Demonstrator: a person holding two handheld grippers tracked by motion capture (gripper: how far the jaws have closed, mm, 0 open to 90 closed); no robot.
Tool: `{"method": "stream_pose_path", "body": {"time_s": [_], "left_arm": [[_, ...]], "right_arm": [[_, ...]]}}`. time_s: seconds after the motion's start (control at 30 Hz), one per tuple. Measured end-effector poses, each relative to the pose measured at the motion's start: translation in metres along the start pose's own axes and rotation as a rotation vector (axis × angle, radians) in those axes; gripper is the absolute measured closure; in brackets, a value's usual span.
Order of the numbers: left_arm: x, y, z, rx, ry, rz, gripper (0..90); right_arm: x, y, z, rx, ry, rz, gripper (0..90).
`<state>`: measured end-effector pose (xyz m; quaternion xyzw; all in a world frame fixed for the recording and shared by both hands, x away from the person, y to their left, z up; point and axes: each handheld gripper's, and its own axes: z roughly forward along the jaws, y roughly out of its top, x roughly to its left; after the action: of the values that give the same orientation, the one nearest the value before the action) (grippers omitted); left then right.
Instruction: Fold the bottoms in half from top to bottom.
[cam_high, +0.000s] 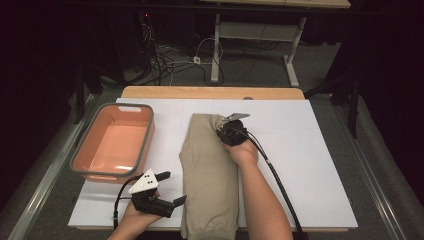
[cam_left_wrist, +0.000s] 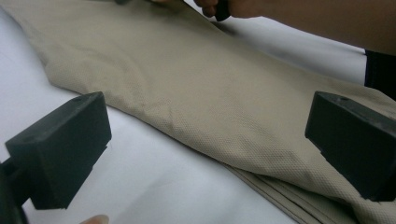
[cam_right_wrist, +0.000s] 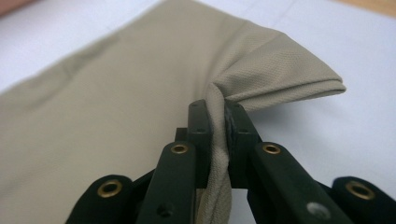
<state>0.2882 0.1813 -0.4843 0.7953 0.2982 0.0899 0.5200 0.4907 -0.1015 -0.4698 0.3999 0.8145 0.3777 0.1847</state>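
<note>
Beige garment (cam_right_wrist: 116, 107), far corner pinched in right gripper (cam_right_wrist: 217, 135); left gripper (cam_left_wrist: 201, 140) gaping beside near edge. Risk: thin bite slipping if pulled sharply, fold collapsing.

Counter (cam_high: 210, 92), wood-edged, covered by white sheet (cam_high: 300, 150). On sheet: folded beige garment (cam_high: 207, 175) at centre; empty orange tub (cam_high: 114, 142), grey-rimmed, left.

Folded beige cloth (cam_high: 210, 170), corner pinched

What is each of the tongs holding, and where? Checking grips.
Right tongs pinch the cloth at its far corner edge. Left tongs are open, holding nothing.
</note>
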Motion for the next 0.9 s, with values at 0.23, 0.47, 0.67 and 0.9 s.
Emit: {"method": "stream_pose_path", "body": {"time_s": [0.23,0.47,0.67,0.9], "left_arm": [[0.002,0.0,0.0,-0.006,0.0,-0.013,0.0],[0.003,0.0,-0.001,-0.011,-0.005,-0.019,0.0],[0.003,0.0,-0.001,-0.006,-0.004,-0.016,0.0],[0.002,0.0,-0.001,-0.007,0.0,-0.014,0.0]], "right_arm": [[0.01,0.006,-0.024,-0.054,0.024,-0.032,83.3],[0.027,-0.002,-0.064,-0.139,0.05,-0.055,83.3],[0.041,-0.011,-0.094,-0.194,0.1,-0.078,83.2],[0.054,-0.04,-0.124,-0.221,0.148,-0.08,82.6]]}}
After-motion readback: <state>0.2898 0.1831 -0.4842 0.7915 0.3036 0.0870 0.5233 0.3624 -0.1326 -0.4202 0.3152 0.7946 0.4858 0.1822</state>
